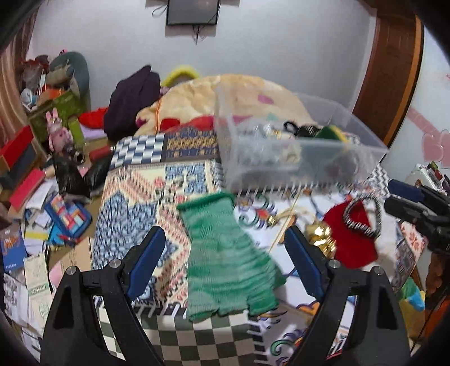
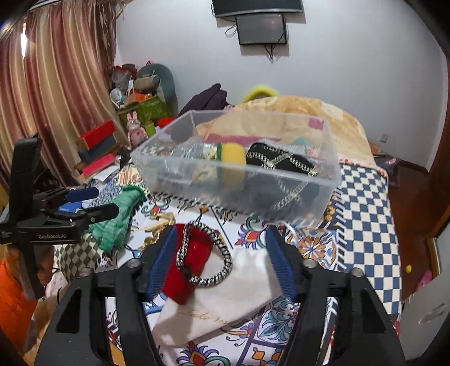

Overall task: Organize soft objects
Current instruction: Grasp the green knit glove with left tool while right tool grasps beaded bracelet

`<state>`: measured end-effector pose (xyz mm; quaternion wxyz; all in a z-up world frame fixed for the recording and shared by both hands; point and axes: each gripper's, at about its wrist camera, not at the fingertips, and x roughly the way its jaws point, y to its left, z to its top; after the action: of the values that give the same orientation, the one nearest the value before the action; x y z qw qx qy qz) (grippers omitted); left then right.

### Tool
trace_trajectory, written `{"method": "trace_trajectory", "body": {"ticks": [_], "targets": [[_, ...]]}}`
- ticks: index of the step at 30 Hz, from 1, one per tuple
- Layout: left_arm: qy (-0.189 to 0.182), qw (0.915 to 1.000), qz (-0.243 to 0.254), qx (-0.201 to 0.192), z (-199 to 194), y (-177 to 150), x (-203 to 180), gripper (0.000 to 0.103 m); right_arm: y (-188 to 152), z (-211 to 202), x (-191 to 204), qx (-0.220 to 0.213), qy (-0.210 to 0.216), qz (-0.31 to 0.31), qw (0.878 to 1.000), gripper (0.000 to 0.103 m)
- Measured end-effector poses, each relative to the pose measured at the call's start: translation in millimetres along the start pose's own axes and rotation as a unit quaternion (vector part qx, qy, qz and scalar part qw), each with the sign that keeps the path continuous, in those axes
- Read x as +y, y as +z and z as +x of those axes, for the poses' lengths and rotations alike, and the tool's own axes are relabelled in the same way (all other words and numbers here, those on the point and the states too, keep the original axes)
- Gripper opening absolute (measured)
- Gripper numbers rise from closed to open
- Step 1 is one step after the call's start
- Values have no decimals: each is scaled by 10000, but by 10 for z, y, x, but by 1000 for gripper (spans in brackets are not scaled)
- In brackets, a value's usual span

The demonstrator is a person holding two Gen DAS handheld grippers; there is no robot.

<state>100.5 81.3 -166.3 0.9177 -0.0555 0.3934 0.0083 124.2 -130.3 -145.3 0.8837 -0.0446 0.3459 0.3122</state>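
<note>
Soft indoor light, slight motion blur, fisheye-bent dark edges.

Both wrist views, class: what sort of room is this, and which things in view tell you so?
Most likely a lived-in bedroom. A bed with a patterned cover fills the middle, curtains hang along one side, and a screen is mounted on the wall. Boxes and papers litter the floor beside the bed.

Blurred contents behind the clear bin's [image 1: 281, 157] frosted front wall; wall screen [image 1: 193, 12] cut off above it.

Two close, forward-facing wrist views over the bed [image 1: 135, 174], both sharing the clear bin [image 2: 323, 197].
</note>
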Motion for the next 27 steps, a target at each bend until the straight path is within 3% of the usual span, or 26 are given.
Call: {"method": "trace_trajectory", "body": {"ticks": [6,10,14,24,27], "targets": [[-27,9997,-168,185,132,-158,50,87,-43,158,-41,250,151,127,9995,31],[-40,9997,-200,151,160,-195,47,86,-78,173,-34,290,162,139,9994,22],[-133,9996,-188,133,174,-192,17,69,-79,150,-67,279,285,250,9989,12],[-225,9997,-83,9,53,-219,-80,28,-63,4,-78,49,326,314,9990,8],[-271,9996,-68,-71,-38,-204,-104,23,-20,-72,-73,-91,325,281,9990,7]]}}
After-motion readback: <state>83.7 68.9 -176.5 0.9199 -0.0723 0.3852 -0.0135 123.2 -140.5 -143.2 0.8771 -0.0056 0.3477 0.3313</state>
